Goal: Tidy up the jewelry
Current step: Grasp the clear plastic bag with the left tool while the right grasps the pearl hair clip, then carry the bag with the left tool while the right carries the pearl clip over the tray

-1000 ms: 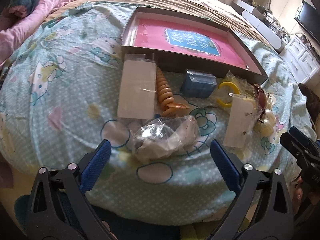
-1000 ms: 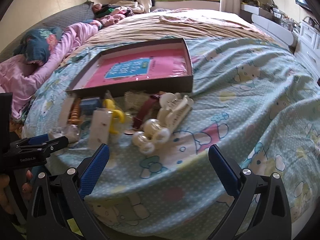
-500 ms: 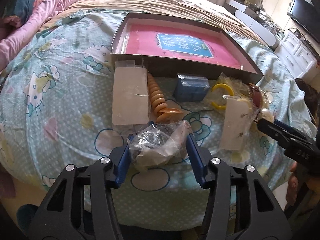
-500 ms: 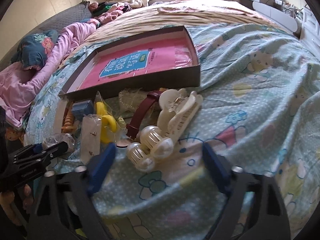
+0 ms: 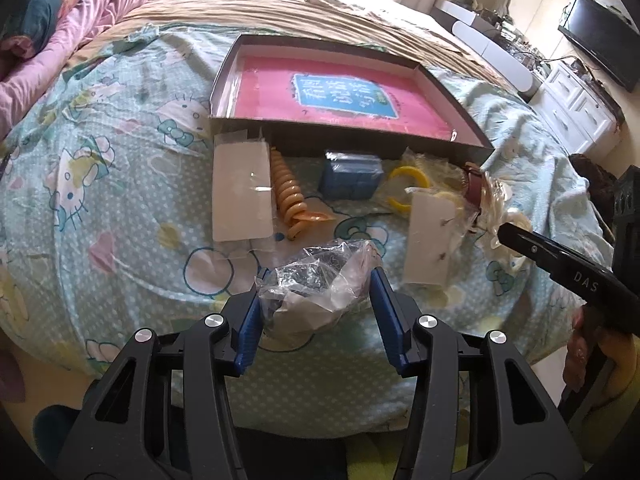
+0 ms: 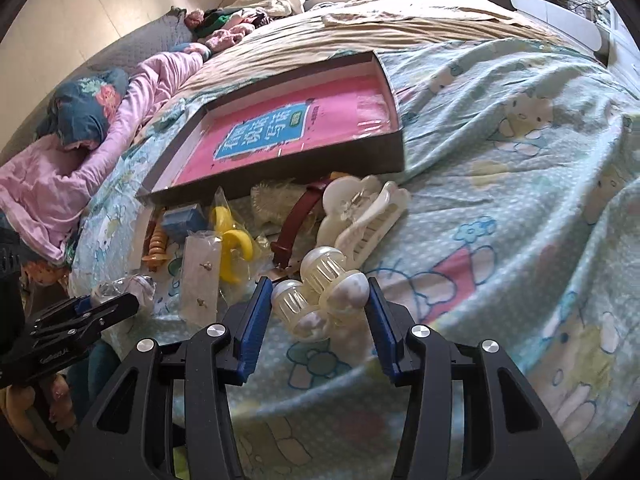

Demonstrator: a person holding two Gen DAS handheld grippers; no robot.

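The left gripper (image 5: 318,276) has its blue pads pressed to both sides of a crumpled clear plastic bag (image 5: 320,284) of small jewelry, the jaws narrowed onto it at the near edge of the bed; the right gripper (image 6: 318,292) closes likewise around a pair of cream ribbed hair ornaments (image 6: 320,294), pads touching them on either side. From the left wrist view, the open box (image 5: 348,140) with its pink lining lies at 12 o'clock of the bag; a clear-sleeved white card (image 5: 241,192) sits at 11 o'clock, with an orange spiral hair tie (image 5: 290,200) just beside it; a blue box (image 5: 352,176) lies between the spiral and a yellow ring (image 5: 408,190) at 1 o'clock; an earring card (image 5: 430,240) lies at 3 o'clock. From the right wrist view, a dark red strap (image 6: 298,220) and a white claw clip (image 6: 360,216) lie at 12 o'clock of the ornaments, all on the cartoon-print sheet (image 6: 520,200).
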